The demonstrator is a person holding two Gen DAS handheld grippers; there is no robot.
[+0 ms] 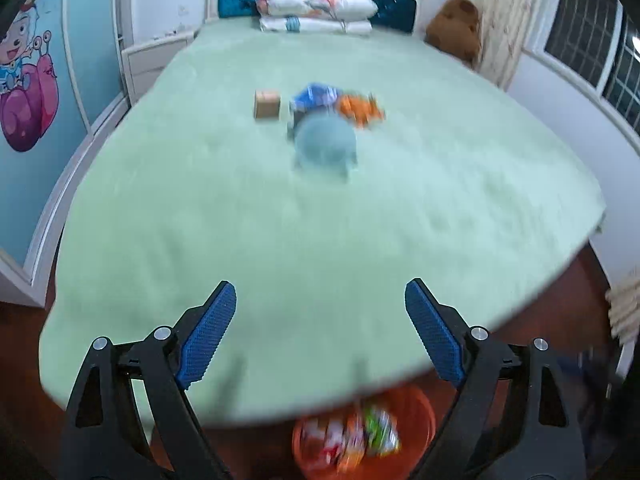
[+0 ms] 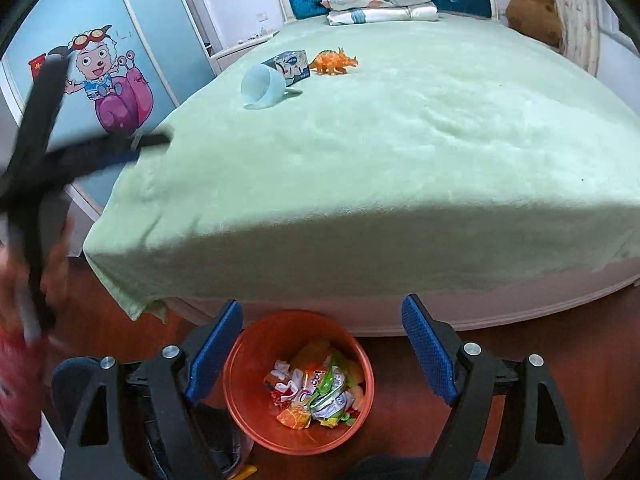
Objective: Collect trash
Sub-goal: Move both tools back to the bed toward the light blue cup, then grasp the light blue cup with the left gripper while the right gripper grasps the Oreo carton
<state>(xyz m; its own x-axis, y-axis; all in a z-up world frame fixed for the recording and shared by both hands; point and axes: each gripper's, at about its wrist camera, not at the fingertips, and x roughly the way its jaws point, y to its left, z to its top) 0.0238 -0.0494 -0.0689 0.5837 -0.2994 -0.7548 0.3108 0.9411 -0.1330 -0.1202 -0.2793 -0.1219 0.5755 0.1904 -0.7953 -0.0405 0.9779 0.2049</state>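
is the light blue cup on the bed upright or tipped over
Tipped over: the light blue cup lies on its side on the green blanket, mouth facing the camera.

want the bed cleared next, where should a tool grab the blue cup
Take the blue cup by its rim, coming from the foot of the bed. It lies on its side with the open mouth facing that way, so one finger can slip inside, the other outside the thin wall.

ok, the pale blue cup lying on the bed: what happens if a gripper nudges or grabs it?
The cup lies on its side on the blanket, so a nudge probably rolls it, though its handle may stop that. It looks like thin translucent plastic: likely light, possibly flexing under the pads. Its smooth wall may slip.
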